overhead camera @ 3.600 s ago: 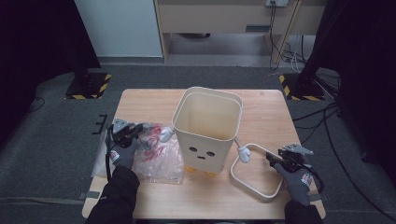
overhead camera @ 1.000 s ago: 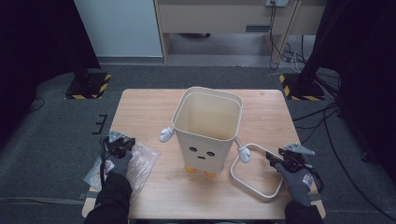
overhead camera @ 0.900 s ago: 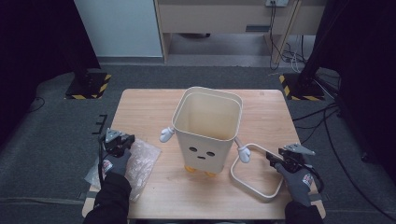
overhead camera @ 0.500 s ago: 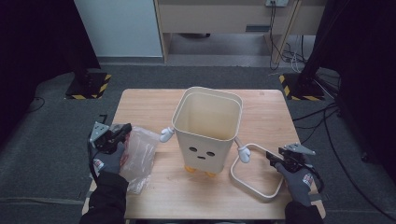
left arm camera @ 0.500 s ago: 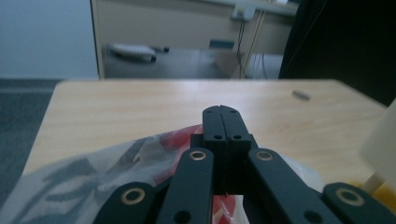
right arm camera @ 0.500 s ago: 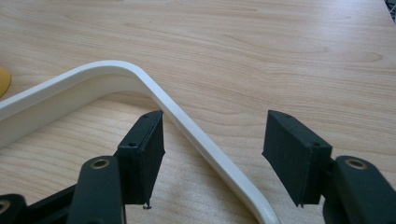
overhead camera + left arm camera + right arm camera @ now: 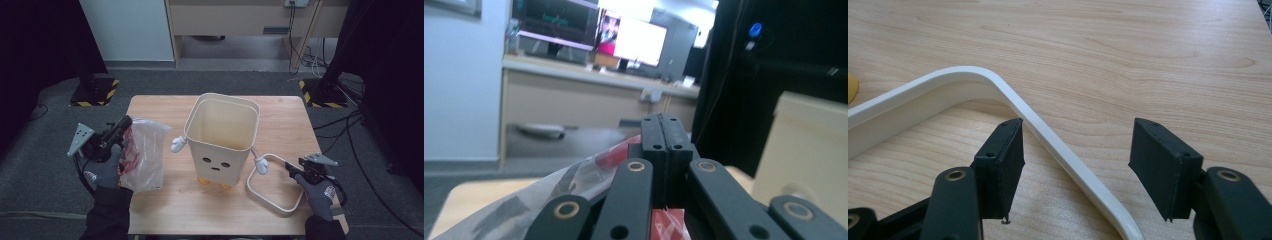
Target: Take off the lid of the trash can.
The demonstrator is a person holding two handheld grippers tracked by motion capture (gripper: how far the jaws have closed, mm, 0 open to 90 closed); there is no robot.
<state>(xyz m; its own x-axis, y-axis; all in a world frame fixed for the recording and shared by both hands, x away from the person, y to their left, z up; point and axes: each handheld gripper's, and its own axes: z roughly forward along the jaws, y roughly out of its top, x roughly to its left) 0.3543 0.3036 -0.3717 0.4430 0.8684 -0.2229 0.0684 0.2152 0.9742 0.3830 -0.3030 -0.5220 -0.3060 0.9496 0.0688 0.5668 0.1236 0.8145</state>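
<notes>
The empty cream bin (image 7: 221,141) stands mid-table (image 7: 280,115), the left gripper (image 7: 121,124) clamps a clear bag (image 7: 144,155) of red contents, and the right gripper (image 7: 290,169) gapes around the white frame (image 7: 272,200).

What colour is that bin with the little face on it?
Cream bin, with yellow feet and white hands; clearest in the high view.

From above the person's edge we look forward and down on the whole worktop (image 7: 280,120), far enough back to take in the floor around it and the cabinets beyond. The camera on the left tongs (image 7: 663,137) looks level along their jaws, close up, towards a desk with screens (image 7: 634,37); it shares the cream bin (image 7: 222,135) and the plastic bag (image 7: 145,155) with the high view. The camera on the right tongs (image 7: 1075,150) faces down at the wood from very near, sharing the white ring (image 7: 1048,135) with the high view.
</notes>
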